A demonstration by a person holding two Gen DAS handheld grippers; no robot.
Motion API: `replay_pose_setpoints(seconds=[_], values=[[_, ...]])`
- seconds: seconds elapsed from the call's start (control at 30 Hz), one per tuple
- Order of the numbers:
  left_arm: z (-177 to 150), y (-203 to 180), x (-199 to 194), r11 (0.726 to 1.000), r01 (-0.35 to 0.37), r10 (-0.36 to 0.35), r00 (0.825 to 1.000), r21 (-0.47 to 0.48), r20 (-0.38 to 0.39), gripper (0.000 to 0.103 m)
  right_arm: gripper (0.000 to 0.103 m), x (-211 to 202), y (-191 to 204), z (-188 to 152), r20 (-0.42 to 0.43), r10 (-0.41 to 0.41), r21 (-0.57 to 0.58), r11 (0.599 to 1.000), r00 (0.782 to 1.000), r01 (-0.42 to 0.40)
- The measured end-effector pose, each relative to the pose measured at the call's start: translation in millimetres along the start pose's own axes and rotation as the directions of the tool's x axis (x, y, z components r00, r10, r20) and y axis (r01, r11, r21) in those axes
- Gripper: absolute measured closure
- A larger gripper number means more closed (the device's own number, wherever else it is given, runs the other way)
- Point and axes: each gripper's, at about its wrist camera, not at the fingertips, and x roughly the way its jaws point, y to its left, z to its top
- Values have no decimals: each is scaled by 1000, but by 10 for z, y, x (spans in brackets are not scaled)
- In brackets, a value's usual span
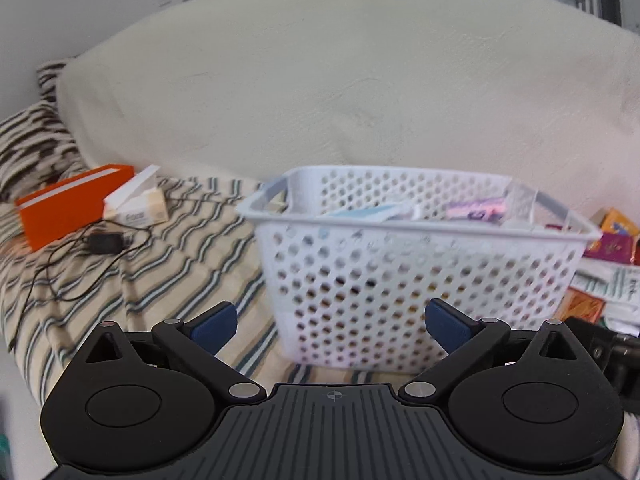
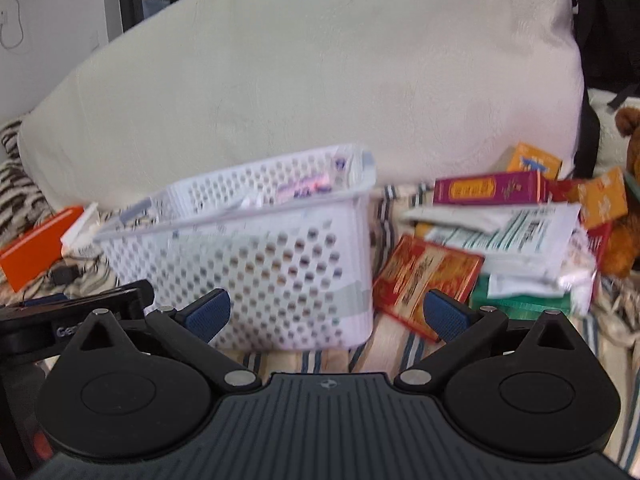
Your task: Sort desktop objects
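A white perforated basket stands on a striped bedcover, holding several packets; it also shows in the right wrist view. My left gripper is open and empty, just in front of the basket. My right gripper is open and empty, in front of the basket's right end. Right of the basket lies a pile of packets: a red-gold packet, a magenta box, white printed sachets, orange boxes and a green packet.
An orange box, a white box and a black cable with adapter lie at the left. A big cream pillow stands behind. A brown plush toy sits at the far right. The left gripper's body shows at the right view's left edge.
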Motion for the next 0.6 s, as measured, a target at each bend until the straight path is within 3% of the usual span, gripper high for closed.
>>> replay_pose_setpoints(seconds=[0.23,0.6], values=[[-192,233,-54,999,-33,33,999,-23,-1,0,1,76,250,-242,37,-5,-90,996,999,8],[-213,489,151,997,-47,42,995,-58,-89,0,1,384,364,-200,-11,43,-96,994,999,-44]])
